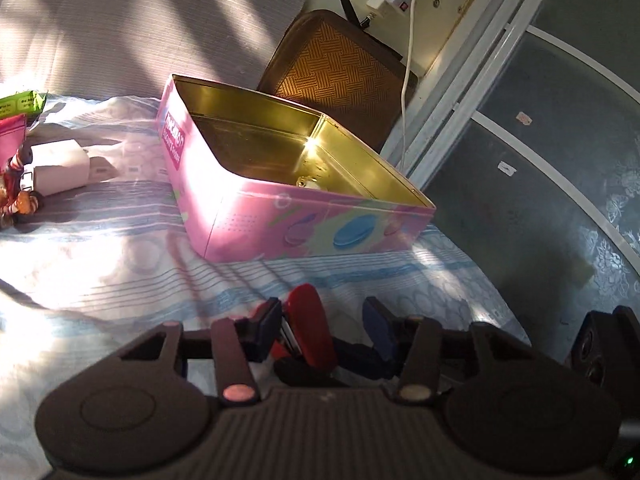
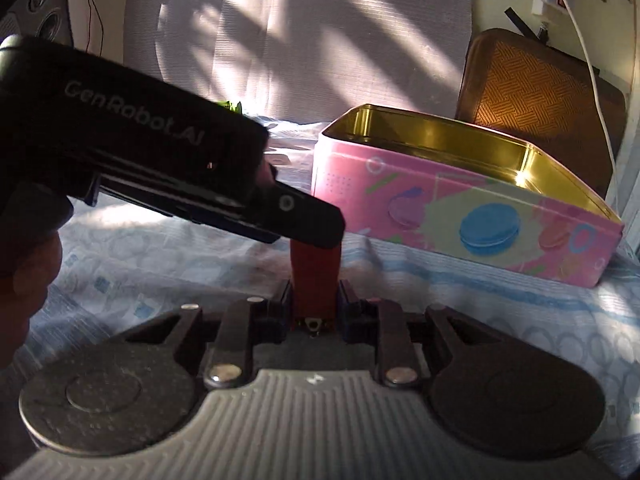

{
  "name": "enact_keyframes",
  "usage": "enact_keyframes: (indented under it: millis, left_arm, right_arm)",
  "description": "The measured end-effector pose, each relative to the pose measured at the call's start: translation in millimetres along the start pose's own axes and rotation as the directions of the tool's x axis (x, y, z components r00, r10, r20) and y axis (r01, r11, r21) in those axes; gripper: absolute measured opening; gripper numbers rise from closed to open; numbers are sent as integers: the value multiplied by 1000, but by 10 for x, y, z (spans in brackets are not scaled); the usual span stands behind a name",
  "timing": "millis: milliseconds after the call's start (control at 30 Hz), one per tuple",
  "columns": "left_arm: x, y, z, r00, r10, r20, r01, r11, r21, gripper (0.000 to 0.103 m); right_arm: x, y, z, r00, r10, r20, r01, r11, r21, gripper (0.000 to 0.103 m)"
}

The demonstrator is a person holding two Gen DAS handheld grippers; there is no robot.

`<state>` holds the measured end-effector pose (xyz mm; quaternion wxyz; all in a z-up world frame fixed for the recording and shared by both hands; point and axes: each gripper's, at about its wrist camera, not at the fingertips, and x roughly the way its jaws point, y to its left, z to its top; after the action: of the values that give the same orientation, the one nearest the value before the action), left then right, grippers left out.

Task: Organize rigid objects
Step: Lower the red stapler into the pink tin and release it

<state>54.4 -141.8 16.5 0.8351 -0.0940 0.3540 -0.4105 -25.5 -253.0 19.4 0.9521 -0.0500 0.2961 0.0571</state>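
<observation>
A red flat object (image 2: 314,280), like a pocket knife, stands upright between the two grippers over the bedsheet. My right gripper (image 2: 315,300) is shut on its lower end. My left gripper (image 1: 320,316) has its jaws apart around the red object (image 1: 310,324), which lies between its blue pads and touches the left one. The left gripper's body (image 2: 160,160) crosses the right wrist view and its fingertip covers the object's top. An open pink tin (image 1: 280,216) with a gold inside sits behind, also in the right wrist view (image 2: 460,216). A small pale item (image 1: 310,184) lies inside it.
A white charger (image 1: 60,168), a small figurine (image 1: 18,196) and green and pink packets (image 1: 20,112) lie at the far left. A brown woven tin lid (image 1: 340,76) leans on the wall behind the tin. A white cable (image 1: 408,80) hangs there. Glass doors (image 1: 540,160) stand at right.
</observation>
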Motion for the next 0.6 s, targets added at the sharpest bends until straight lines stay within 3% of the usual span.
enact_keyframes:
  millis: [67, 100, 167, 233, 400, 500, 600]
  left_arm:
    - [60, -26, -2, 999, 41, -8, -41, 999, 6, 34]
    - [58, -30, 7, 998, 56, -4, -56, 998, 5, 24]
    - [-2, -24, 98, 1000, 20, 6, -20, 1000, -12, 19]
    - [-37, -94, 250, 999, -11, 30, 11, 1000, 3, 18]
    - [-5, -317, 660, 991, 19, 130, -34, 993, 112, 18]
    - [113, -260, 882, 988, 23, 153, -40, 994, 104, 19]
    - [330, -125, 1018, 991, 46, 126, -56, 996, 73, 19]
  right_arm:
    - [7, -13, 4, 1000, 13, 5, -13, 1000, 9, 27]
    - [-3, -37, 4, 1000, 12, 21, -13, 1000, 26, 27]
    - [-25, -92, 23, 998, 6, 55, -9, 998, 55, 25]
    - [-85, -169, 91, 992, -17, 124, 9, 997, 72, 25]
    - [-53, -321, 442, 958, -96, 269, 77, 994, 78, 25]
    - [69, -425, 604, 947, -119, 298, 92, 990, 104, 25]
    - [280, -481, 658, 947, -136, 289, 120, 990, 75, 25]
